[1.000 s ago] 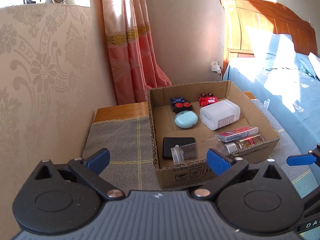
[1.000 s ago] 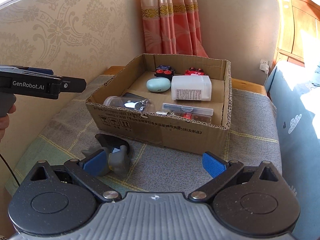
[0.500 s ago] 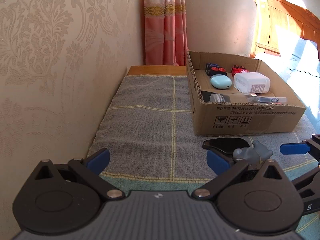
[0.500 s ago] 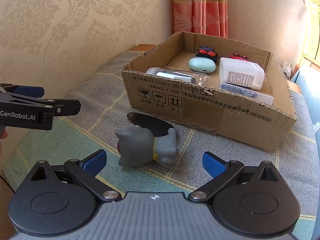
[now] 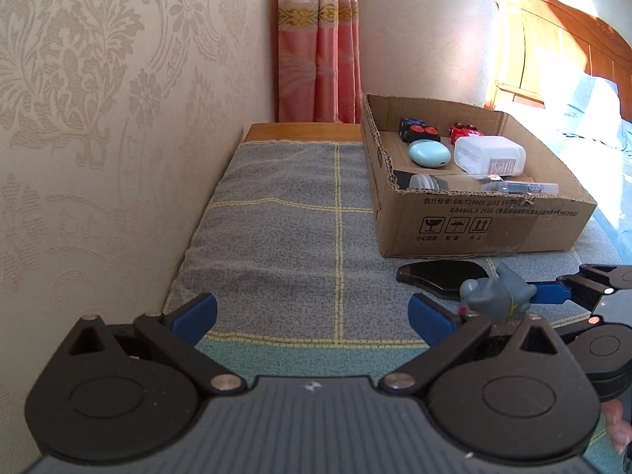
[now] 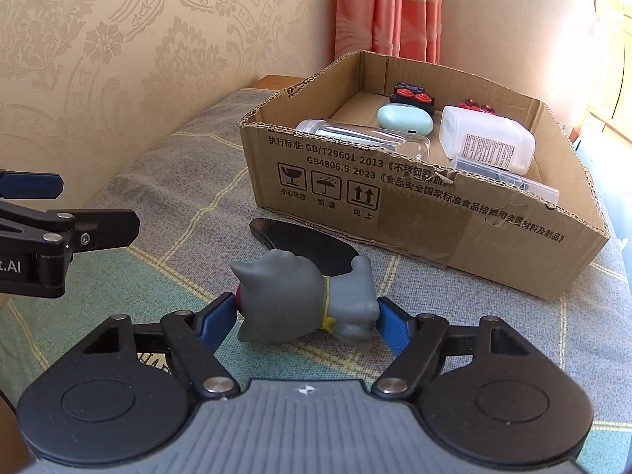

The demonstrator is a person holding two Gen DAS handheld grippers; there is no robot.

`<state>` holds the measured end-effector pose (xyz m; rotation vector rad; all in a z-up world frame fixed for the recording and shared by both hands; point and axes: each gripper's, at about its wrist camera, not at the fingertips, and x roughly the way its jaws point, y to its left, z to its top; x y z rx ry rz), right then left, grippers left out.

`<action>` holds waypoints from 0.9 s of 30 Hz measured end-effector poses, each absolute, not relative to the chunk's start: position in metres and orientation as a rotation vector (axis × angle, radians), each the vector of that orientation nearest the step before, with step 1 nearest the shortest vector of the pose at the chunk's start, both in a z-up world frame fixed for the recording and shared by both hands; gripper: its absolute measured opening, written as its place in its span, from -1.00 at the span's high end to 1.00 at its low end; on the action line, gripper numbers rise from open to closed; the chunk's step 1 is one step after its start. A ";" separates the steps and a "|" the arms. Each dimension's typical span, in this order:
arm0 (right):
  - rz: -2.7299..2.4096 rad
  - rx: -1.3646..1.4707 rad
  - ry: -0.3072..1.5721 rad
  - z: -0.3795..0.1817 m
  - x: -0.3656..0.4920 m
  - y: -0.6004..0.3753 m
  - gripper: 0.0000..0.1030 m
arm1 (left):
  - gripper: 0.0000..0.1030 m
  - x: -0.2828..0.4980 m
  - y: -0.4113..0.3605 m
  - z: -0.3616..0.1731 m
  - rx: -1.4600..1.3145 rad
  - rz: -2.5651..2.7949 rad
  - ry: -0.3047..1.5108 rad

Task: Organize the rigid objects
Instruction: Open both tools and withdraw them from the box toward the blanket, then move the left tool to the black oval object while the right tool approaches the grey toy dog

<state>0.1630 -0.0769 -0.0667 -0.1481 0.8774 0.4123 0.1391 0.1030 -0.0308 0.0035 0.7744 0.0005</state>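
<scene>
- The right claw [image 6: 306, 322] has just been closing, and its blue pads now sit against the two ends of a grey cat figurine [image 6: 304, 300]; one pad meets the head end at the red nose, the other the rear end; the figurine lies on its side on the checked grey blanket [image 6: 189, 181] that covers the counter.
- Just behind the figurine, touching or nearly so, lies a flat black curved piece [image 6: 304, 239]; I cannot tell what it is.
- The left claw [image 5: 312, 316] hangs wide above bare blanket with nothing between its pads; in the right wrist view it shows at the left edge, well apart from the figurine.
- A shallow cardboard box [image 6: 454, 213] stands on the blanket beyond the black piece, printed with Chinese text and handling symbols, a taped patch on its front wall.
- Inside the box: a clear bottle [image 6: 367, 140] on its side near the front wall; a pale blue case [image 6: 405, 118]; a white bottle [image 6: 486, 140] lying down; a clear flat case [image 6: 509, 179] in front of it; a dark toy car with red wheels [image 6: 410, 96] and a red toy car [image 6: 474, 104] at the back.
- Patterned wallpaper [image 5: 98, 118] runs along the left; a pink curtain [image 5: 316, 39] hangs in the corner; a wooden headboard [image 5: 553, 31] shows at right.
</scene>
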 end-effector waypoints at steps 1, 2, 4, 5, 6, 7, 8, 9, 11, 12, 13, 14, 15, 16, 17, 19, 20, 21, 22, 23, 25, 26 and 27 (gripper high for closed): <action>0.412 -0.143 0.878 -0.066 0.162 -0.078 -0.49 | -0.99 0.139 0.103 -0.031 0.003 0.000 0.774; 0.403 -0.144 0.882 -0.064 0.161 -0.079 -0.49 | -0.99 0.139 0.102 -0.030 0.003 0.001 0.774; 0.374 -0.158 0.880 -0.062 0.158 -0.082 -0.49 | -0.99 0.139 0.101 -0.029 0.007 -0.002 0.773; 0.365 -0.163 0.873 -0.060 0.156 -0.085 -0.48 | -0.99 0.139 0.100 -0.029 0.010 -0.004 0.771; 0.356 -0.161 0.870 -0.058 0.154 -0.089 -0.48 | -0.99 0.140 0.099 -0.028 0.014 -0.007 0.772; 0.346 -0.158 0.869 -0.056 0.154 -0.093 -0.48 | -0.99 0.140 0.098 -0.027 0.017 -0.010 0.773; 0.336 -0.156 0.869 -0.055 0.153 -0.096 -0.48 | -0.99 0.140 0.097 -0.026 0.019 -0.012 0.773; 0.315 -0.157 0.872 -0.053 0.153 -0.101 -0.48 | -0.99 0.140 0.096 -0.025 0.023 -0.013 0.772; 0.281 -0.159 0.873 -0.052 0.153 -0.108 -0.48 | -0.99 0.140 0.094 -0.023 0.030 -0.014 0.771; 0.264 -0.158 0.876 -0.052 0.152 -0.113 -0.48 | -0.99 0.140 0.093 -0.022 0.032 -0.014 0.772; 0.253 -0.156 0.878 -0.052 0.153 -0.117 -0.48 | -0.99 0.139 0.092 -0.021 0.034 -0.015 0.771; 0.242 -0.150 0.883 -0.053 0.153 -0.122 -0.48 | -0.99 0.138 0.091 -0.020 0.036 -0.018 0.771; 0.236 -0.146 0.888 -0.054 0.153 -0.125 -0.48 | -0.99 0.138 0.090 -0.020 0.039 -0.025 0.772; 0.234 -0.144 0.894 -0.055 0.153 -0.128 -0.49 | -0.99 0.139 0.088 -0.021 0.042 -0.030 0.777; 0.237 -0.140 0.897 -0.056 0.152 -0.130 -0.52 | -0.99 0.140 0.086 -0.023 0.047 -0.038 0.785; 0.243 -0.137 0.888 -0.056 0.150 -0.134 -0.74 | -0.99 0.143 0.080 -0.027 0.060 -0.051 0.803; 0.248 -0.138 0.875 -0.056 0.149 -0.136 -0.83 | -0.99 0.145 0.076 -0.030 0.067 -0.058 0.812; 0.254 -0.141 0.864 -0.055 0.147 -0.137 -0.95 | -0.99 0.148 0.072 -0.033 0.076 -0.066 0.823; 0.265 -0.145 0.851 -0.054 0.145 -0.138 -1.00 | -0.99 0.151 0.068 -0.035 0.083 -0.075 0.833; 0.278 -0.149 0.847 -0.054 0.143 -0.139 -1.00 | -0.99 0.153 0.064 -0.037 0.089 -0.085 0.843; 0.287 -0.159 0.855 -0.056 0.141 -0.141 -1.00 | -0.99 0.158 0.057 -0.042 0.102 -0.105 0.866; 0.287 -0.166 0.856 -0.058 0.140 -0.142 -1.00 | -0.99 0.160 0.052 -0.043 0.113 -0.115 0.875; 0.293 -0.174 0.863 -0.060 0.140 -0.143 -1.00 | -0.99 0.162 0.049 -0.043 0.121 -0.121 0.882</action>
